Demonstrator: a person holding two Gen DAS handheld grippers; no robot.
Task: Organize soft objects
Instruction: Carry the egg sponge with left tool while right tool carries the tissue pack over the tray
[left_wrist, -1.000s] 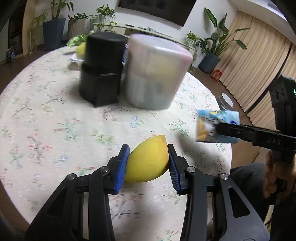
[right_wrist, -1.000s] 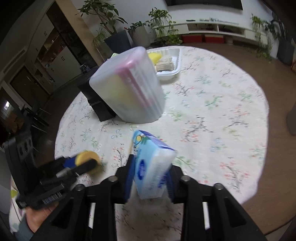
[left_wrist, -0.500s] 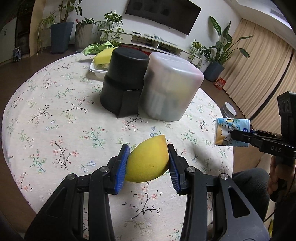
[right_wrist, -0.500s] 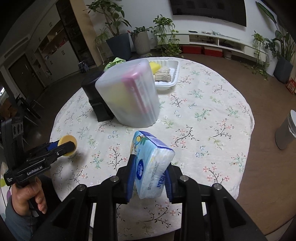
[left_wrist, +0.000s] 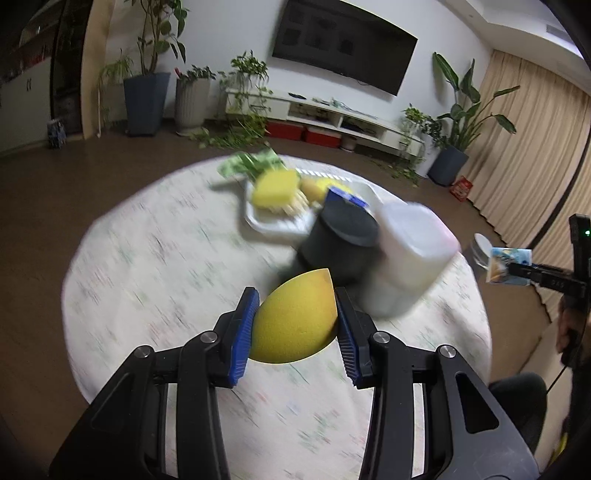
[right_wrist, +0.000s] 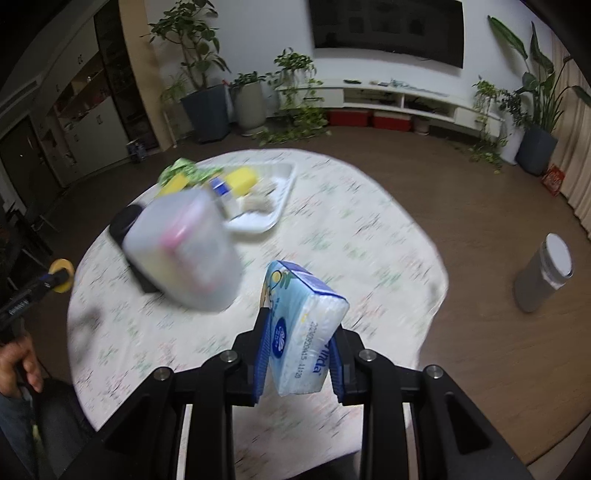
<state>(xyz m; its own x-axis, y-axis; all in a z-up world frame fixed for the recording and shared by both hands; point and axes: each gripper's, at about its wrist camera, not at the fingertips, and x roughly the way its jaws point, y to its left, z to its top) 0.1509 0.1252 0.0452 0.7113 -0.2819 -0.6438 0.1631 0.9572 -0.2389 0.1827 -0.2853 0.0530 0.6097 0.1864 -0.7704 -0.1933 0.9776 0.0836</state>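
My left gripper (left_wrist: 295, 328) is shut on a yellow egg-shaped sponge (left_wrist: 295, 321), held in the air above the round floral table (left_wrist: 155, 280). My right gripper (right_wrist: 299, 347) is shut on a blue-and-white tissue pack (right_wrist: 303, 332), also lifted over the table. In the left wrist view the tissue pack (left_wrist: 509, 266) shows at the far right. The sponge (right_wrist: 61, 280) appears small at the left edge of the right wrist view. A white tray (left_wrist: 273, 221) at the far side holds a yellow sponge (left_wrist: 275, 188) and other soft items.
A black container (left_wrist: 340, 240) and a translucent lidded container (left_wrist: 410, 251) stand side by side mid-table. Green cloth (right_wrist: 181, 170) lies beside the tray (right_wrist: 266, 218). A grey bin (right_wrist: 543, 273) stands on the floor to the right. A person's hand (right_wrist: 18, 362) holds the left tool.
Both grippers have risen and pulled back from the table with their loads; the containers look smaller and farther, and the tray behind them has come into view. Both grips are unchanged.
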